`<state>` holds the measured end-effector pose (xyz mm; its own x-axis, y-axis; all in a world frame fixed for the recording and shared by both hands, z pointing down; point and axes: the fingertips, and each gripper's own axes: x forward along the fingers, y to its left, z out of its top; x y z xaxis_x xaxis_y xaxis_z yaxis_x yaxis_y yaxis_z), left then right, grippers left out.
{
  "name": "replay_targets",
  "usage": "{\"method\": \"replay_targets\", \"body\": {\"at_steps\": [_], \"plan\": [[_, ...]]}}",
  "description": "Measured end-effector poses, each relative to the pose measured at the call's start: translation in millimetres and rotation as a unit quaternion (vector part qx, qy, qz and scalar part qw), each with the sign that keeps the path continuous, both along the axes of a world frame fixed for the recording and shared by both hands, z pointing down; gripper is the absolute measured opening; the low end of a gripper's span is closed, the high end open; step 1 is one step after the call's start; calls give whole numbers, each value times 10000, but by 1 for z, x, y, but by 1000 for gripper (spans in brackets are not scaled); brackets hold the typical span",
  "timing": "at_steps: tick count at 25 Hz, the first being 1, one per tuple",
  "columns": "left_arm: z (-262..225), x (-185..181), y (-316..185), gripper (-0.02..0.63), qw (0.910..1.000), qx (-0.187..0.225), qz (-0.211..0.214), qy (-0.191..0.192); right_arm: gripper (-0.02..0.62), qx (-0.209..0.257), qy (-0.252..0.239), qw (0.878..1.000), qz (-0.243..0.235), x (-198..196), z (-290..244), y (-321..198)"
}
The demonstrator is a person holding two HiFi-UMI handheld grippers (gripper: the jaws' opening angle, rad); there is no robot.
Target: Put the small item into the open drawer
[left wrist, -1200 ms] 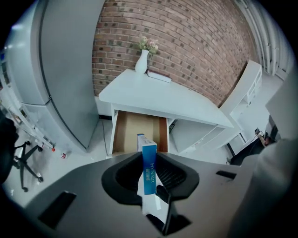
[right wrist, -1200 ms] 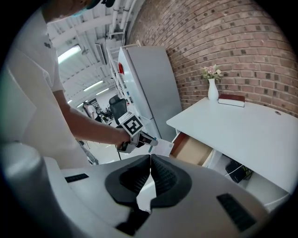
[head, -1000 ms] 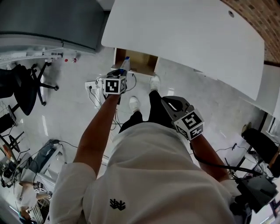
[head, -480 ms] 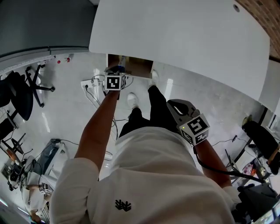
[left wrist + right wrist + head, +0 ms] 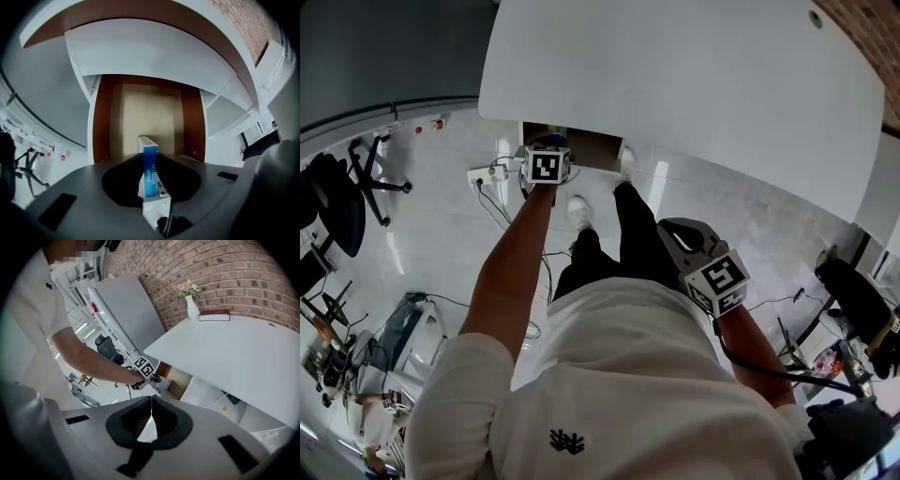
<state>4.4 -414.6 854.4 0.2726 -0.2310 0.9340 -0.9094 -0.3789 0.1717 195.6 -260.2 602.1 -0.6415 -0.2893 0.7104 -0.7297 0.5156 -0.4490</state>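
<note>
tabletop (image 5: 694, 84): white | vase (image 5: 191, 308): flowers, beside book (image 5: 214, 315) | wall (image 5: 243, 268): brick | chair (image 5: 339, 208): on floor

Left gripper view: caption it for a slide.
Left gripper clamps a small blue box upright, facing the open drawer.

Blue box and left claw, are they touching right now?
Touching. The left gripper view shows the blue box held upright in the left claw, with one jaw pressed against each of its sides and no gap showing.

drawer (image 5: 592, 148) mostly hidden under tabletop (image 5: 694, 84); box (image 5: 150, 166) lower end hidden between fingers (image 5: 123, 180) of left gripper (image 5: 150, 158)
</note>
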Motion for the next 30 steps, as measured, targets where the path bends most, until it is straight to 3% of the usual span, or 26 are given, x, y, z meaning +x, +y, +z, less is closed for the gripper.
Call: {"method": "replay_targets", "body": {"at_steps": [9, 17, 26, 30], "plan": [[17, 7, -2, 109, 9999, -92, -9, -94, 29, -89, 25, 10000, 28, 14, 5, -5], [16, 4, 10, 178, 9997, -171, -27, -177, 29, 29, -59, 10000, -18, 11, 7, -8], [-25, -4, 26, 181, 10000, 88, -20, -22, 29, 134, -108, 9998, -42, -6, -8, -1], [-53, -17, 36, 181, 9993, 351, -22, 89, 29, 404, -189, 9990, -52, -23, -17, 10]]}}
